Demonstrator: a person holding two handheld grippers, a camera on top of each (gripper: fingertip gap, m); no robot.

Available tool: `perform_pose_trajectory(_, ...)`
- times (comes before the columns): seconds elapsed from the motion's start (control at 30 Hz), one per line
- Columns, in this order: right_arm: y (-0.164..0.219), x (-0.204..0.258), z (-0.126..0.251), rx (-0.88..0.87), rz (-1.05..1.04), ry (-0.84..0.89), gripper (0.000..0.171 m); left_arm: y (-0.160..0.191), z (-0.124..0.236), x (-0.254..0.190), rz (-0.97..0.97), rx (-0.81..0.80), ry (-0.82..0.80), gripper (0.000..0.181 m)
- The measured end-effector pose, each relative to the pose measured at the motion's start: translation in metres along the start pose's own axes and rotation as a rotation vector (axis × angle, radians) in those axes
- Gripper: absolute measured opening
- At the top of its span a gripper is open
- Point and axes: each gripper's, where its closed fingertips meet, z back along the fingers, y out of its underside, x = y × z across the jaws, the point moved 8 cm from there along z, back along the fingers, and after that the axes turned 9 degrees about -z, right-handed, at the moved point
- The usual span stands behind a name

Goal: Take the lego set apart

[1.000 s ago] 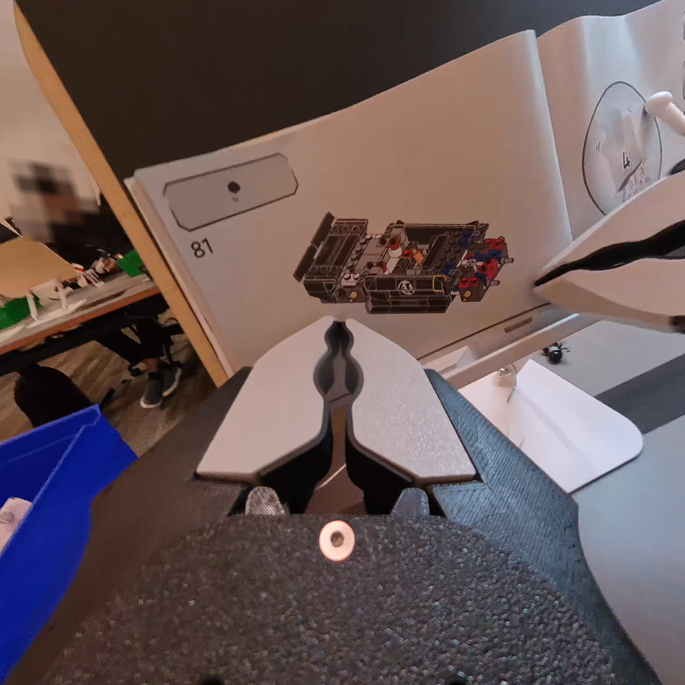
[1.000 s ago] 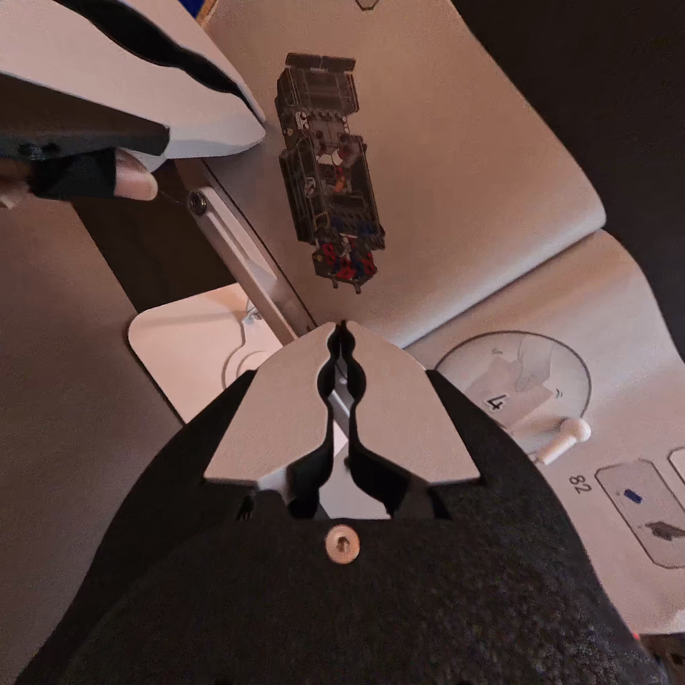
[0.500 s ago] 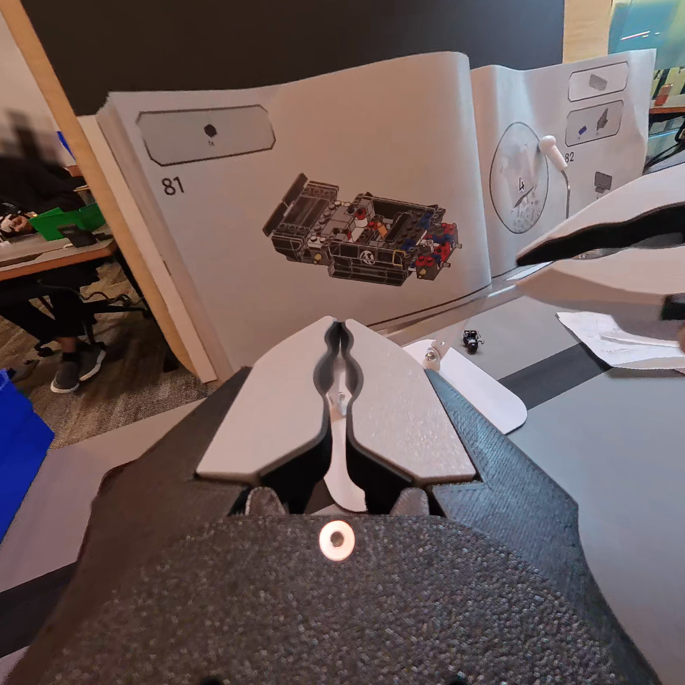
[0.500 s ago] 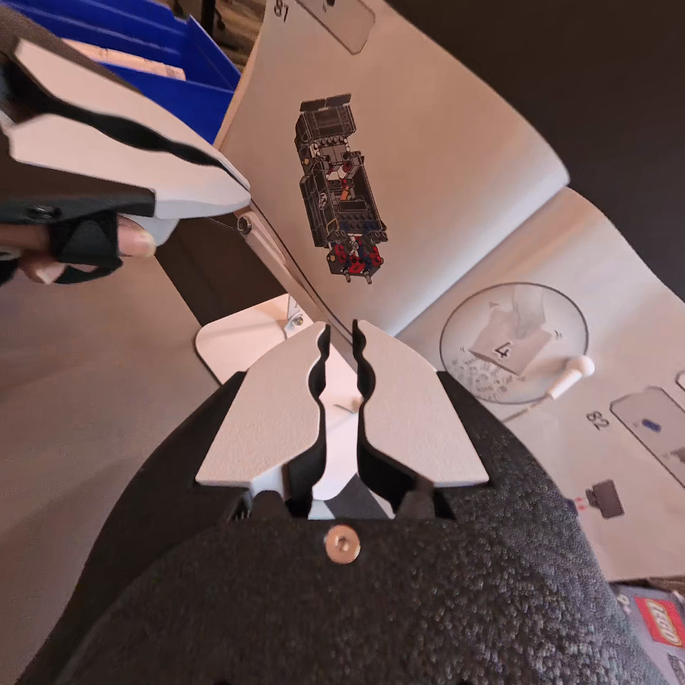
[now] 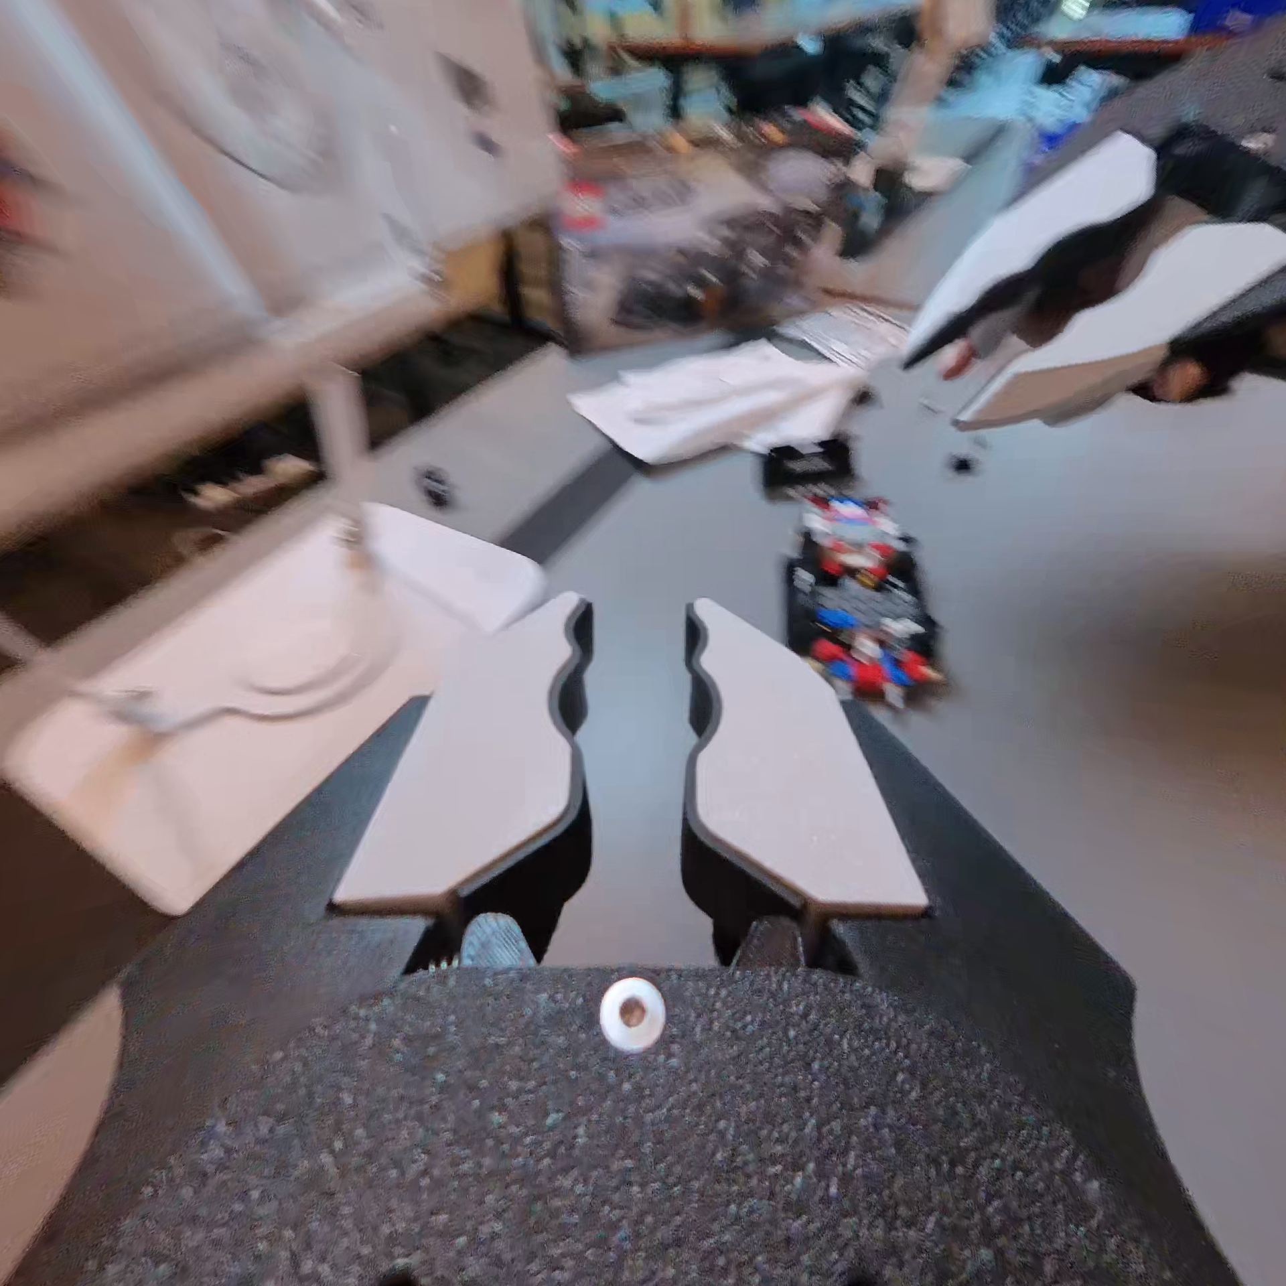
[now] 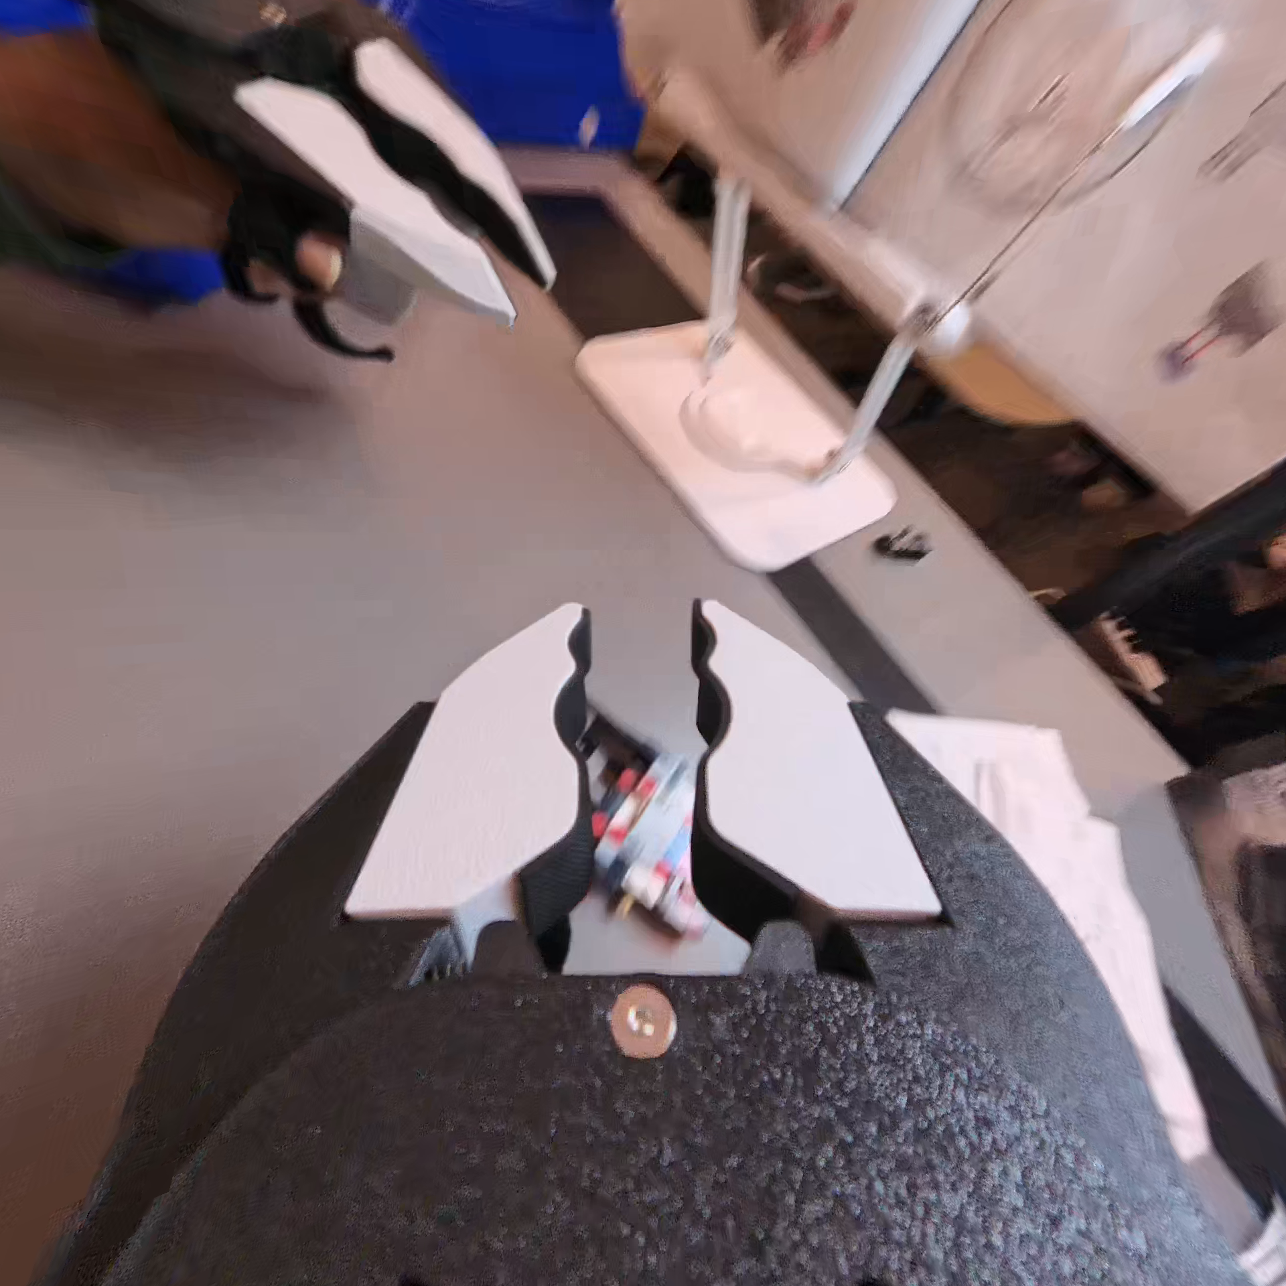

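Observation:
The lego set (image 5: 863,598) is a black car-shaped build with red, blue and white parts, lying on the grey table right of my left gripper's tips. My left gripper (image 5: 637,612) is open and empty, above the table. My right gripper (image 6: 640,616) is open; the lego set (image 6: 644,835) shows between its fingers, below them, touching neither as far as I can tell. The right gripper also shows in the left wrist view (image 5: 939,390) at upper right, and the left gripper in the right wrist view (image 6: 532,299) at upper left. Both views are blurred.
A white book stand (image 5: 229,689) holds an open instruction booklet (image 5: 299,118) at the left; it also shows in the right wrist view (image 6: 737,452). White papers (image 5: 710,403) and small black loose pieces (image 5: 807,463) lie beyond the set. A blue bin (image 6: 529,69) stands far left. My hands' fingertips stand some 15 cm from each other.
Both grippers have opened and swung down from the booklet toward the table. The lego set has come into view in both views.

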Motion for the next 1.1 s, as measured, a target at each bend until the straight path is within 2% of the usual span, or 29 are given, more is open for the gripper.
perform_pose_trajectory(0.1, 0.04, 0.02, 0.018, 0.093, 0.036, -0.053, 0.029, 0.016, -0.022, -0.044, 0.049, 0.111, 0.21, 0.059)
perform_pose_trajectory(0.13, 0.05, 0.026, 0.02, 0.111, 0.045, -0.062, 0.029, 0.021, -0.031, -0.057, 0.042, 0.142, 0.252, 0.065)
perform_pose_trajectory(0.27, 0.069, 0.041, 0.011, 0.106, 0.028, -0.101, 0.029, 0.035, -0.07, -0.09, -0.06, 0.256, 0.29, 0.083)
perform_pose_trajectory(0.37, 0.075, 0.044, -0.001, 0.119, 0.054, -0.095, 0.029, 0.041, -0.093, -0.1, -0.104, 0.337, 0.285, 0.092)
perform_pose_trajectory(0.6, 0.083, 0.044, -0.02, 0.155, 0.213, -0.089, 0.026, 0.036, -0.116, -0.103, -0.137, 0.373, 0.265, 0.092)
perform_pose_trajectory(0.67, 0.085, 0.042, -0.025, 0.174, 0.281, -0.083, 0.025, 0.037, -0.117, -0.104, -0.14, 0.382, 0.283, 0.081)
perform_pose_trajectory(0.77, 0.085, 0.039, -0.029, 0.172, 0.346, -0.101, 0.023, 0.037, -0.117, -0.104, -0.138, 0.383, 0.282, 0.075)
perform_pose_trajectory(1.1, 0.082, 0.033, -0.023, 0.17, 0.407, -0.148, 0.022, 0.038, -0.111, -0.105, -0.147, 0.394, 0.301, 0.074)
